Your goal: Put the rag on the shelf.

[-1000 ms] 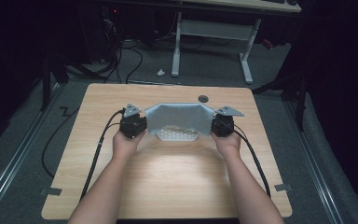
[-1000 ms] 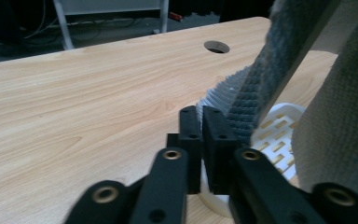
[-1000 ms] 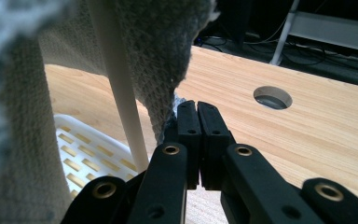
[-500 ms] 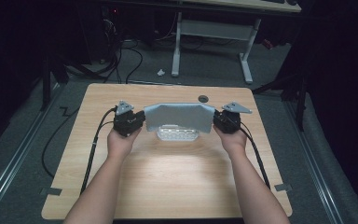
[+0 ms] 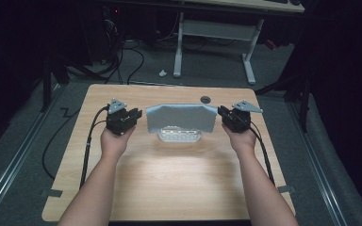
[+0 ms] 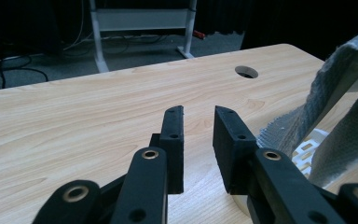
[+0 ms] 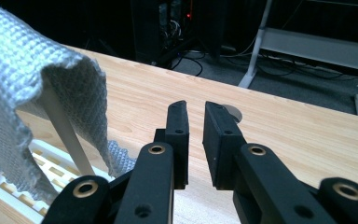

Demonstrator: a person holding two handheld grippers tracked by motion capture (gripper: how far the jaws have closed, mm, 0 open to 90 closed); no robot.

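A grey woven cloth (image 5: pixel 181 117) hangs draped over a white slotted rack (image 5: pixel 179 137) at the middle of the wooden table (image 5: pixel 179 183). My left gripper (image 5: pixel 136 114) is open, a short way left of the cloth's left edge, with nothing between its jaws. In the left gripper view the gripper (image 6: pixel 198 130) points across bare wood, with the cloth (image 6: pixel 349 79) and the rack (image 6: pixel 307 149) at the right. My right gripper (image 5: pixel 221 113) is open just beside the cloth's right edge. Its own view shows the gripper (image 7: pixel 195 126) empty, the cloth (image 7: pixel 23 79) and the rack (image 7: pixel 37 163) at the left.
A round cable hole (image 5: pixel 205 100) lies in the table just behind the cloth. A white desk frame (image 5: pixel 212 28) and cables stand on the floor beyond the far edge. Black cables trail from both grippers along the table's sides.
Both grippers stood at the cloth's two upper corners before. Now the left one has let go and drawn off to the left, and the right one has moved slightly outward. The cloth stays draped.
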